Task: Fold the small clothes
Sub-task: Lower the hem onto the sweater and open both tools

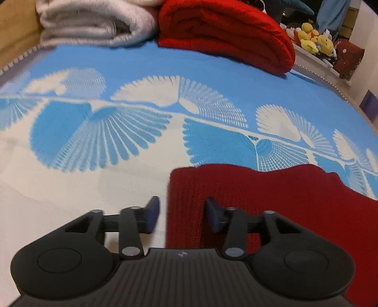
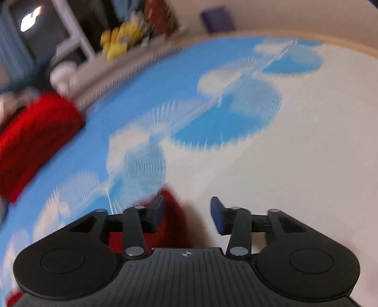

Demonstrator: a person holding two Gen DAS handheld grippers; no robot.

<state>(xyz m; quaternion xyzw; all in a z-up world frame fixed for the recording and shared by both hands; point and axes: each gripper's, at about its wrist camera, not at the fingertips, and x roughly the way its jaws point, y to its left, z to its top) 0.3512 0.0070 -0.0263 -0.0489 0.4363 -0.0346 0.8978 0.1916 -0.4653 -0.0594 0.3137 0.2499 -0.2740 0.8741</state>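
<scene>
A dark red knitted garment (image 1: 271,200) lies flat on the blue and white patterned bedspread (image 1: 118,141), its left edge straight and its top edge a little wavy. My left gripper (image 1: 182,212) hovers over that left edge, jaws apart, and the blue pads do not press the cloth. In the blurred right wrist view a corner of the same dark red garment (image 2: 173,224) shows beside the left finger. My right gripper (image 2: 186,212) is open above it, with nothing pinched between its pads.
A folded bright red blanket (image 1: 224,30) and a folded grey-white blanket (image 1: 94,21) lie at the far side of the bed. Yellow plush toys (image 1: 314,40) sit on a shelf beyond the bed's edge. The red blanket (image 2: 30,137) is at the left of the right wrist view.
</scene>
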